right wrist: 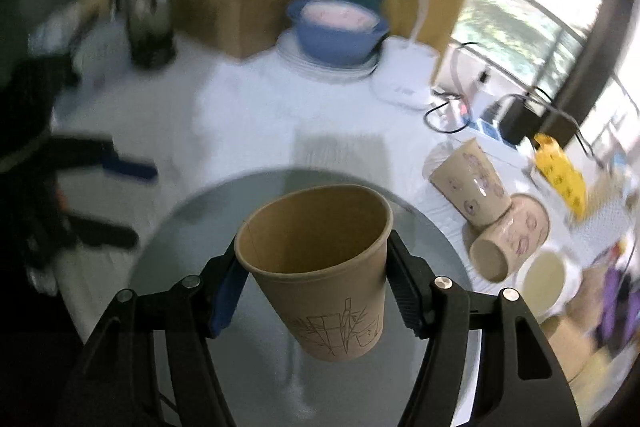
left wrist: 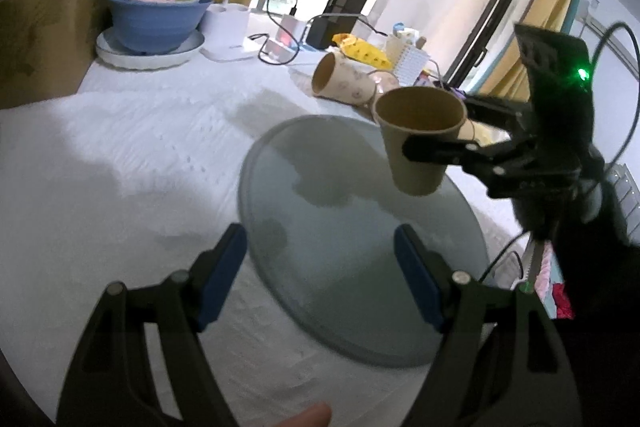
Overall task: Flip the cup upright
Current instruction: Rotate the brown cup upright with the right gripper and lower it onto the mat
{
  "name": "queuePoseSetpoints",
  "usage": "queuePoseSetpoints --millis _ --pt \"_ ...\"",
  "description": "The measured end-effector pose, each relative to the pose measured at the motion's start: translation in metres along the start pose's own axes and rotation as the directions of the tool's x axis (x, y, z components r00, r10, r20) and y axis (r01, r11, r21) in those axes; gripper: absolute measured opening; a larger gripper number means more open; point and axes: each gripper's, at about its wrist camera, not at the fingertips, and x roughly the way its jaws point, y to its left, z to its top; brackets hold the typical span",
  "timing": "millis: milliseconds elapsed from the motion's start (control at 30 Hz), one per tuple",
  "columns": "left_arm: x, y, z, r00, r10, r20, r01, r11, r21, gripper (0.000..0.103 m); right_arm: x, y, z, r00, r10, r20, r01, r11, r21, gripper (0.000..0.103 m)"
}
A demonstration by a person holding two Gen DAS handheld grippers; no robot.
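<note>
A brown paper cup with a line drawing on its side is held mouth-up, clear above the round glass turntable. My right gripper is shut on the cup just below its rim. In the left wrist view the cup hangs above the turntable's far right part, with the right gripper reaching in from the right. My left gripper is open and empty, low over the turntable's near edge. In the right wrist view it shows blurred at the left.
Two patterned cups lie on their sides at the right of the white tablecloth, beside a yellow packet. A blue bowl on white plates, a white lamp base, chargers with cables and a cardboard box stand at the back.
</note>
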Motion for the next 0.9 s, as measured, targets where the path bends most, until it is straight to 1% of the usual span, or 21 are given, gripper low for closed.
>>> queuePoseSetpoints --millis 100,167,233,267,333,400,533,667,800,900 --pt "0.002 -0.004 0.004 1.000 0.012 0.013 -0.012 1.000 0.003 0.077 -0.007 -0.006 -0.011 0.997 -0.007 0.077 0.000 0.996 0.089 0.068" --pt "0.004 -0.007 0.006 0.999 0.036 0.023 -0.036 0.999 0.000 0.077 -0.010 -0.013 -0.017 0.993 -0.024 0.114 0.005 0.987 0.163 0.068" --pt "0.007 -0.011 0.007 0.997 0.065 0.031 -0.065 0.998 0.004 0.077 -0.012 -0.019 -0.023 0.989 -0.059 0.137 0.027 0.974 0.224 0.068" --pt "0.008 -0.013 0.007 0.997 0.065 0.032 -0.065 0.998 0.004 0.077 -0.013 -0.023 -0.027 0.986 -0.071 0.152 0.028 0.964 0.266 0.068" --pt "0.011 -0.018 0.008 0.997 0.069 0.036 -0.069 0.998 0.004 0.077 -0.016 -0.026 -0.032 0.981 -0.088 0.172 0.031 0.950 0.310 0.068" --pt "0.013 -0.023 0.009 0.996 0.078 0.044 -0.079 0.997 0.011 0.077 -0.018 -0.030 -0.037 0.975 -0.122 0.188 0.048 0.934 0.355 0.068" --pt "0.018 -0.032 0.011 0.994 0.094 0.058 -0.096 0.995 0.023 0.077 -0.018 -0.032 -0.050 0.971 -0.124 0.205 0.032 0.916 0.400 0.068" --pt "0.020 -0.036 0.011 0.992 0.105 0.072 -0.108 0.994 0.028 0.077 -0.013 -0.031 -0.059 0.972 -0.104 0.213 0.004 0.906 0.423 0.068" --pt "0.021 -0.038 0.012 0.992 0.101 0.076 -0.103 0.994 0.024 0.077 -0.011 -0.028 -0.064 0.969 -0.076 0.236 -0.033 0.903 0.429 0.068" --pt "0.020 -0.037 0.012 0.992 0.098 0.085 -0.100 0.995 0.013 0.077 -0.012 -0.027 -0.064 0.966 -0.076 0.248 -0.039 0.903 0.428 0.068"
